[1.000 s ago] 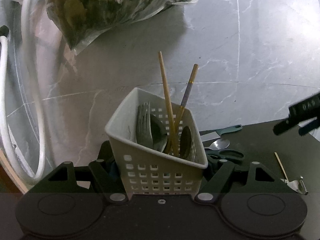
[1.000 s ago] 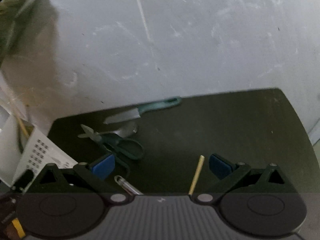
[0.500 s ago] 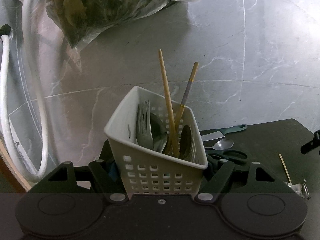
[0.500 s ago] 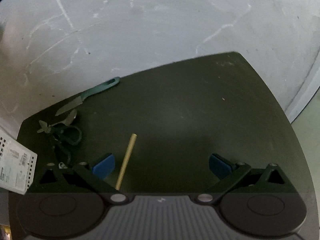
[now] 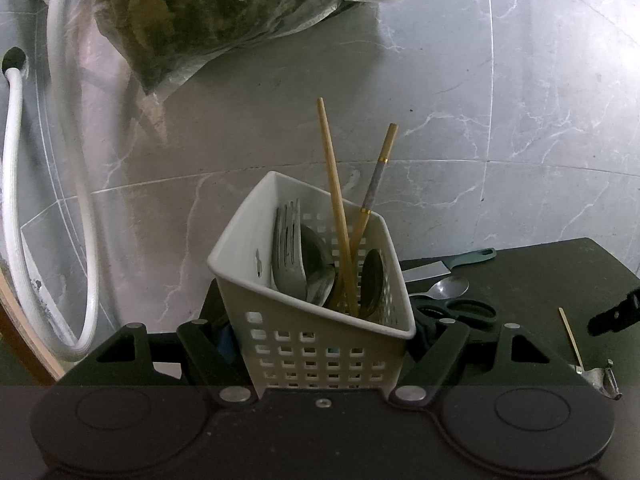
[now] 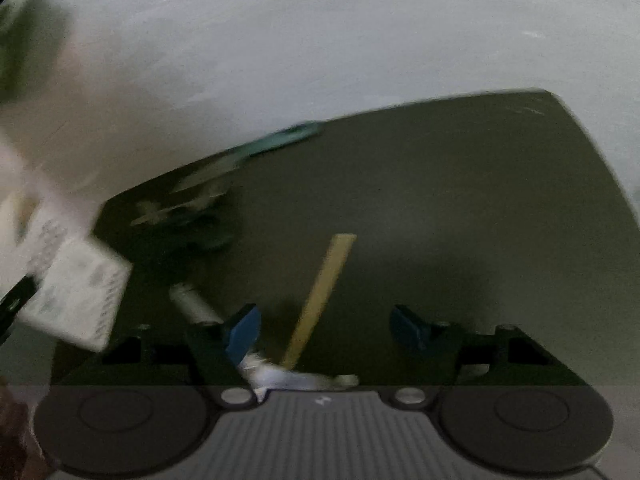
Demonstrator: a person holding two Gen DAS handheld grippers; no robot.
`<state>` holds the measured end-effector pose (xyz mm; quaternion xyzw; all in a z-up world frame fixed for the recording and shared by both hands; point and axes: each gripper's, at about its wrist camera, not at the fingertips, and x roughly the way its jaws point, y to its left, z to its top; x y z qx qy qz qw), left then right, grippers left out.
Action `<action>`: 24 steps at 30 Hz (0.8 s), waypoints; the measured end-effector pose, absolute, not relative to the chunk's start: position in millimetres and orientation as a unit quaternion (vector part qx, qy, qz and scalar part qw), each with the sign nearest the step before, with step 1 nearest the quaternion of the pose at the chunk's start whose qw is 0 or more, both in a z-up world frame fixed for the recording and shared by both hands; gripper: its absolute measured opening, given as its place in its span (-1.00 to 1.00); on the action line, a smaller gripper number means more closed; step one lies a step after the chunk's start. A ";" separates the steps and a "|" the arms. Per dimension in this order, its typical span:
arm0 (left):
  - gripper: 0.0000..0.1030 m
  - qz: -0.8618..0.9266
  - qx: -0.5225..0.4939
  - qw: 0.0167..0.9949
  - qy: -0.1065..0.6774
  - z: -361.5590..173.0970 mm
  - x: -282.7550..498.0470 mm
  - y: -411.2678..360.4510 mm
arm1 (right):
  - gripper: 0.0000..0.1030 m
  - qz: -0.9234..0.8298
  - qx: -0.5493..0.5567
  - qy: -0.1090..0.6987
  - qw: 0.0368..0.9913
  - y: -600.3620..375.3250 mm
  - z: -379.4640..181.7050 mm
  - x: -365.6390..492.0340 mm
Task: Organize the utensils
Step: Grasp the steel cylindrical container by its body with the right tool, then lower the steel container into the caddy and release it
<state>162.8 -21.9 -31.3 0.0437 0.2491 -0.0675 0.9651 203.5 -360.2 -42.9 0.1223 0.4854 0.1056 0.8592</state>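
The left gripper clamps the white basket of utensils at frame centre. The right gripper gapes wide over a chopstick lying, seemingly, on the dark table; blur obscures the rest.

No readable text anywhere

The white basket has a label on its side, but the right wrist view is way too blurred to make out anything.

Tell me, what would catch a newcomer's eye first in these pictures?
Probably the white basket, held between the left tool's fingers, with a fork, spoons and two tall chopsticks sticking out. Right of it, on the dark mat, lie a green-handled knife, a spoon and scissors. The open right tool hovers over a loose chopstick.
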 end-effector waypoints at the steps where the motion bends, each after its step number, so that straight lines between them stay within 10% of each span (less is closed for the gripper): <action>1: 0.52 -0.067 0.044 0.965 0.249 -31.3 162.7 -22.0 | 0.49 0.126 0.099 0.484 0.860 -349.0 -41.2 204.6; 11: 0.52 -0.072 0.045 0.967 0.242 -32.1 161.0 -19.8 | -0.46 0.210 -0.116 0.502 0.831 -260.8 -55.3 227.4; 24: 0.50 -0.103 0.054 0.968 0.222 -36.1 153.6 -10.2 | -0.63 0.164 -0.027 0.410 0.897 -292.1 0.2 182.8</action>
